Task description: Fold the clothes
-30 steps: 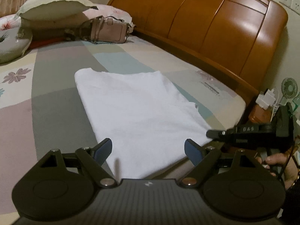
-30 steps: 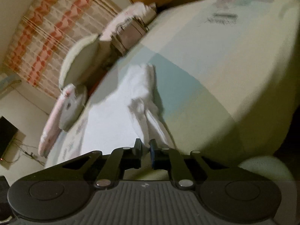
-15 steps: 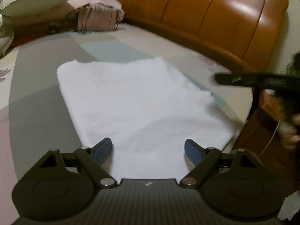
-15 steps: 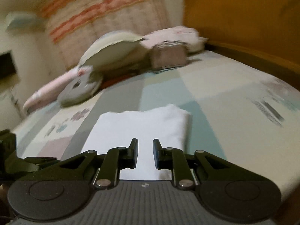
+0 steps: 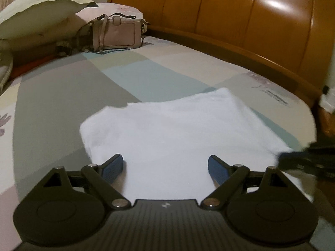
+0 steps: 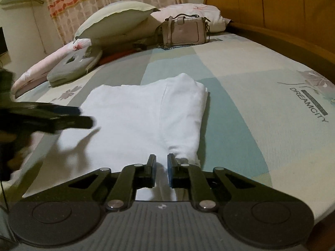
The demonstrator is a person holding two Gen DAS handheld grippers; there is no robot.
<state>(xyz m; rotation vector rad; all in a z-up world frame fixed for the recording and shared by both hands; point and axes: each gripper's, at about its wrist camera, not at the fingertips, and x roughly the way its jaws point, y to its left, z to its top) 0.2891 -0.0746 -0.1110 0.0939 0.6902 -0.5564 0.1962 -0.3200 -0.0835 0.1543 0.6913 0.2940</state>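
Patchwork pastel bedsheet [image 6: 251, 125], wooden headboard [image 5: 230, 21] off to the right of both tools. Nothing else near the work area.

Folded white cotton garment [image 6: 142, 115] lies flat on the sheet, directly ahead of and below both tools. It is a rough rectangle. Its long axis runs straight away from the tools toward the pillows; its short near edge lies under the fingertips. A doubled-over layer with a seam runs down its right side, ahead of the right tool.

Left gripper [image 5: 165, 167]: jaws spread wide, blue pads on either side of bare cloth, nothing held. It sits over the near left part of the garment and appears to hover; contact cannot be told.

Right gripper [image 6: 161, 167]: jaws have just been closing and are nearly closed, with a narrow gap left between the pads. White cloth shows through the gap from below, but nothing is pinched. It sits at the near right corner, just beside the seam's near end.

Judgement: each tool is nearest its own near corner. The likely next fold takes the near edge, lifts it and carries it away along the long axis to the far edge. The right jaws would need reopening first.
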